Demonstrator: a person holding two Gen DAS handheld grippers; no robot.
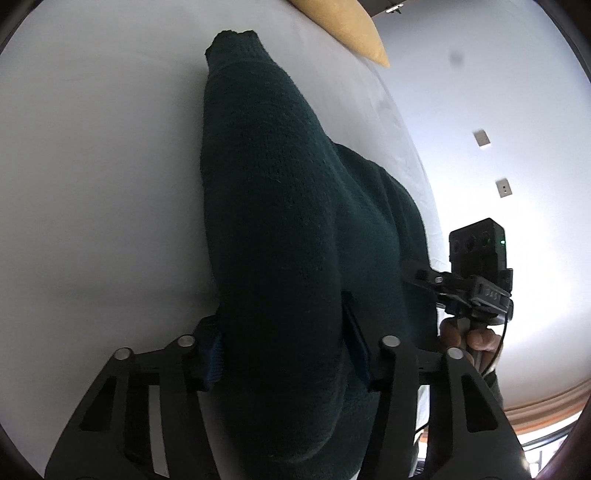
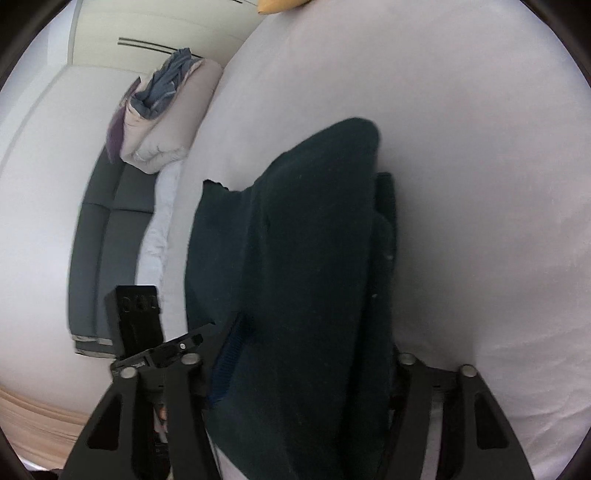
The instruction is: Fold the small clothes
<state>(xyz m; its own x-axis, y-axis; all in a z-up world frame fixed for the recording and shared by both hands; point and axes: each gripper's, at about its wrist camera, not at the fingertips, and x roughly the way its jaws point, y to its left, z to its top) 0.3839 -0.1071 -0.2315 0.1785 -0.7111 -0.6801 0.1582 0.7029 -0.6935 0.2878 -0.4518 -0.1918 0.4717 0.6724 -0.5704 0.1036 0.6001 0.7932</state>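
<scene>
A dark green knitted sweater (image 1: 280, 229) hangs bunched above a white bed sheet (image 1: 92, 166). My left gripper (image 1: 284, 350) is shut on a thick fold of it, and the cloth drapes forward over the fingers, hiding the tips. My right gripper (image 2: 303, 369) is shut on the same sweater (image 2: 306, 258), which fills the space between its fingers. The right gripper (image 1: 476, 291) shows in the left wrist view at the sweater's right edge, with the person's fingers under it. The left gripper's body (image 2: 136, 321) shows at lower left in the right wrist view.
A yellow pillow (image 1: 343, 22) lies at the far end of the bed. Beside the bed are a grey sofa (image 2: 107, 236) with a pale folded duvet (image 2: 162, 125) and blue-grey clothes (image 2: 170, 81) on top. A white wall (image 1: 498, 110) carries two sockets.
</scene>
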